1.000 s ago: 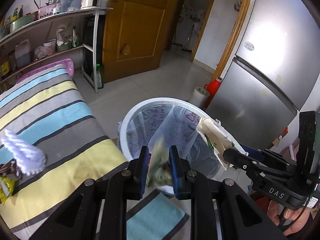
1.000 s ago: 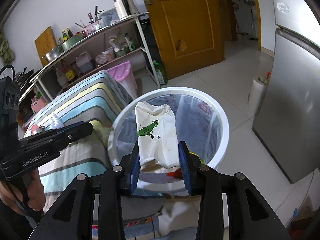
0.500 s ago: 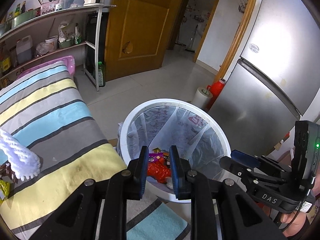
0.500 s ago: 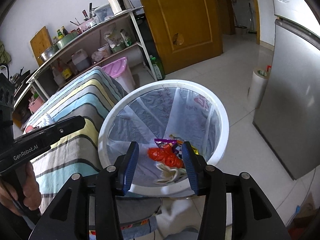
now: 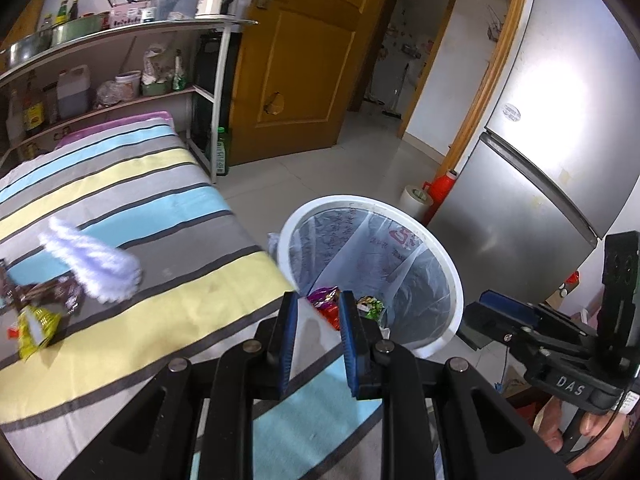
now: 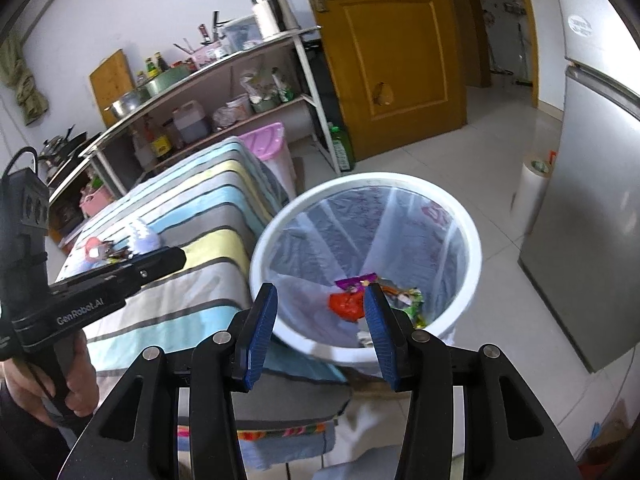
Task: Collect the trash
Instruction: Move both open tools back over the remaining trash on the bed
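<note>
A tall silver fridge (image 5: 560, 128) fills the room's right side, with a brown wooden door (image 6: 396, 52) at twelve o'clock and an open doorway beside it. Pale floor tiles (image 6: 492, 140) run between them. At ten o'clock a two-tier shelf rack (image 6: 224, 92) carries pots, bottles and jugs; a green bottle (image 6: 341, 148) stands on the floor by its leg. The table under a striped cloth (image 5: 132, 208) in blue, yellow and grey takes the near left. Just beside its corner stands a round white bin (image 6: 368, 264) lined with a clear bag, holding a red wrapper (image 6: 346, 306), a purple one and a green one at the bottom. A pink bin (image 6: 272, 152) sits behind the table, and a white roll (image 6: 530, 192) stands against the fridge.

On the cloth at nine o'clock lie a fluffy white duster (image 5: 96, 264), brown wrappers (image 5: 52, 292) touching it, and a yellow wrapper (image 5: 36, 328) just beside those.

The left gripper (image 5: 318, 316) hangs over the table edge next to the bin, jaws narrowed as far as they go, holding nothing. The right gripper (image 6: 320, 308) hangs over the bin's near rim, jaws spread and empty, having just been opening.
</note>
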The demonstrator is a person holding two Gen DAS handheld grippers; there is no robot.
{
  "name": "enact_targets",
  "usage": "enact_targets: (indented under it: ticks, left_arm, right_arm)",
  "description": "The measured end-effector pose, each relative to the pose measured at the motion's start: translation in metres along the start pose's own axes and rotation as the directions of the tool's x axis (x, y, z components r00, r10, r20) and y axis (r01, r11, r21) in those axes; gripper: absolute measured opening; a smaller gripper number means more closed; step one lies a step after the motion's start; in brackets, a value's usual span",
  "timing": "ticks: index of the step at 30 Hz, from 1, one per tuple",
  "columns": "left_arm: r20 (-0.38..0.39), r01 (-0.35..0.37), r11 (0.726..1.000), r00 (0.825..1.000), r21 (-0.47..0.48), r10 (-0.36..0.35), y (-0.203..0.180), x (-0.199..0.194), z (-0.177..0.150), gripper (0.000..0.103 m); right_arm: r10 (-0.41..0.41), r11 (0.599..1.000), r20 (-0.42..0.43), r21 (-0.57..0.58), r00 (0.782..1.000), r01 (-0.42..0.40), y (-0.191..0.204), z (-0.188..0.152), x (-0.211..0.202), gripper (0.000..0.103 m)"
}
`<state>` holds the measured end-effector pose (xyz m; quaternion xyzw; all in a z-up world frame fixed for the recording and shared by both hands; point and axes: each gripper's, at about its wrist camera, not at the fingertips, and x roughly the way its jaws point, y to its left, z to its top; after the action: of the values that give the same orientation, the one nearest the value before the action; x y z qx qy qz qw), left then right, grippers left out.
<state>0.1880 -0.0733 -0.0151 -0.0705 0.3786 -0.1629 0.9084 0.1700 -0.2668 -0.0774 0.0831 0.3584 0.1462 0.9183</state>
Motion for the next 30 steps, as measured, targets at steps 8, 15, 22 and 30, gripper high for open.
enact_targets:
  ticks: [8, 15, 22, 30]
  left_arm:
    - [0.036, -0.051, 0.998, 0.998, -0.035, 0.053, 0.022, -0.033, -0.021, 0.022]
    - [0.048, -0.109, 0.991, 0.992, -0.082, 0.113, 0.049, -0.054, -0.037, 0.022]
    - [0.067, -0.164, 0.978, 0.982, -0.129, 0.174, 0.078, -0.073, -0.047, 0.034]
    - [0.086, -0.222, 0.956, 0.967, -0.193, 0.242, 0.117, -0.089, -0.048, 0.045]
  right_arm:
    - [0.062, 0.996, -0.019, -0.065, 0.998, -0.063, 0.038, -0.007, 0.001, 0.046]
    - [0.137, 0.984, -0.037, -0.111, 0.990, -0.140, 0.071, -0.012, 0.008, 0.046]
    - [0.159, 0.971, -0.060, -0.169, 0.985, -0.167, 0.100, -0.009, 0.017, 0.046]
    - [0.166, 0.953, -0.079, -0.242, 0.983, -0.180, 0.129, -0.001, 0.032, 0.046]
